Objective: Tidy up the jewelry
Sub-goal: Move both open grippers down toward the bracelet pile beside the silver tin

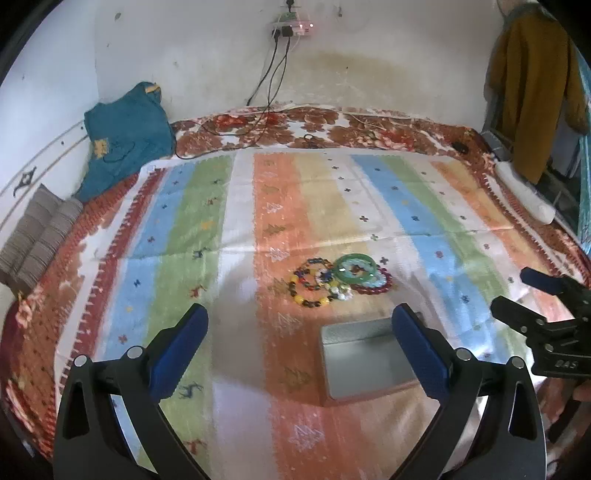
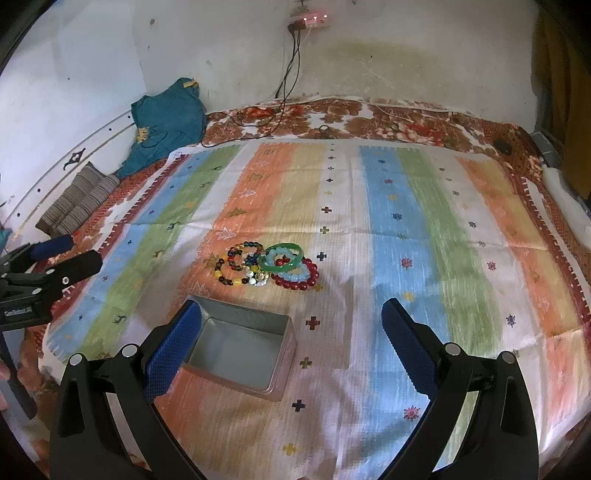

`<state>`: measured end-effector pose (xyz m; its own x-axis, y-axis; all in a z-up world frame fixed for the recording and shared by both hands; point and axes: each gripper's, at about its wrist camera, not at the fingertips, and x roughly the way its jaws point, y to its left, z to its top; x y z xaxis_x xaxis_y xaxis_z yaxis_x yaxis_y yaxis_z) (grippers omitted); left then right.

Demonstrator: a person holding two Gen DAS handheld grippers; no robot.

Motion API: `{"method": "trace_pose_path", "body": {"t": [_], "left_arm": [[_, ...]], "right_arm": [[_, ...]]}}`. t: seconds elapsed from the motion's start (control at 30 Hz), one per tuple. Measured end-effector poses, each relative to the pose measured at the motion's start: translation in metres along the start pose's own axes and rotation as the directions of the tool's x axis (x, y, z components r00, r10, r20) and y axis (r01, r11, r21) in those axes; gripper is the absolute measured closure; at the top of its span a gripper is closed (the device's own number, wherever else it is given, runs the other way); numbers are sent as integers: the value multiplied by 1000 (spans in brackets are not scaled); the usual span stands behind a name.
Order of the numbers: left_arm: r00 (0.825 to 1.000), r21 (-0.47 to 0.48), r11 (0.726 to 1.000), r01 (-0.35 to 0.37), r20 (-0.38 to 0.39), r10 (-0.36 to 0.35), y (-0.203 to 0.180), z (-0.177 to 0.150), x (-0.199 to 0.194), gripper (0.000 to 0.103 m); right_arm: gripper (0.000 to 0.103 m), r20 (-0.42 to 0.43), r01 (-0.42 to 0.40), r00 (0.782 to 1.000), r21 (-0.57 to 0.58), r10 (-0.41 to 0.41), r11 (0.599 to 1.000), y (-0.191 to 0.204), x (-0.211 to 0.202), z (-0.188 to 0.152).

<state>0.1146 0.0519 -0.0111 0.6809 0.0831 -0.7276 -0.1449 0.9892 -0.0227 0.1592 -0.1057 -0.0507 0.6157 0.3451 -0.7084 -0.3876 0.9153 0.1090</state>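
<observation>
Far to the left I see a folded striped cloth (image 1: 37, 236) by the wall, and a blue-green garment (image 1: 125, 136) bunched in the far left corner of the bed. A striped cloth (image 1: 207, 229) in blue, green, orange and white covers the bed. My left tongs (image 1: 301, 343) hang over the near left part of it. They are wide open and hold nothing. In the middle of the striped cloth lies the pile of bracelets (image 2: 266, 267), all touching each other. On the left of the pile is a yellow and dark bead bracelet (image 2: 231, 275), with a many-coloured bead bracelet (image 2: 245, 254) just behind it. To the right a green bangle (image 2: 282, 256) rests on top of a light blue bead bracelet (image 2: 291, 275) and a dark red bead bracelet (image 2: 306, 277). Near to me, just in front of the pile but not touching it, sits an open grey tin box (image 2: 240, 354). It looks empty inside. My right tongs (image 2: 291, 341) hover over the near side, and the left finger (image 2: 173, 350) covers the box's left edge. They are wide open too, with nothing in them. On the far wall a small pink device (image 2: 314, 18) has wires (image 2: 290, 62) hanging down.
</observation>
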Motion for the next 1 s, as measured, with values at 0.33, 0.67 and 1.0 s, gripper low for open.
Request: {"method": "trace_pose_path", "body": {"t": [0.33, 0.67, 1.0], "left_arm": [[998, -4, 998, -59, -21, 59, 0, 23, 22, 5], [994, -32, 997, -70, -82, 67, 6, 44, 61, 5], [988, -10, 997, -78, -137, 76, 6, 52, 94, 5]], "right_arm": [[4, -42, 1, 999, 2, -1, 1000, 1, 21, 15], [4, -71, -7, 997, 43, 10, 999, -5, 47, 35], [4, -145, 11, 989, 37, -5, 999, -8, 83, 42]]}}
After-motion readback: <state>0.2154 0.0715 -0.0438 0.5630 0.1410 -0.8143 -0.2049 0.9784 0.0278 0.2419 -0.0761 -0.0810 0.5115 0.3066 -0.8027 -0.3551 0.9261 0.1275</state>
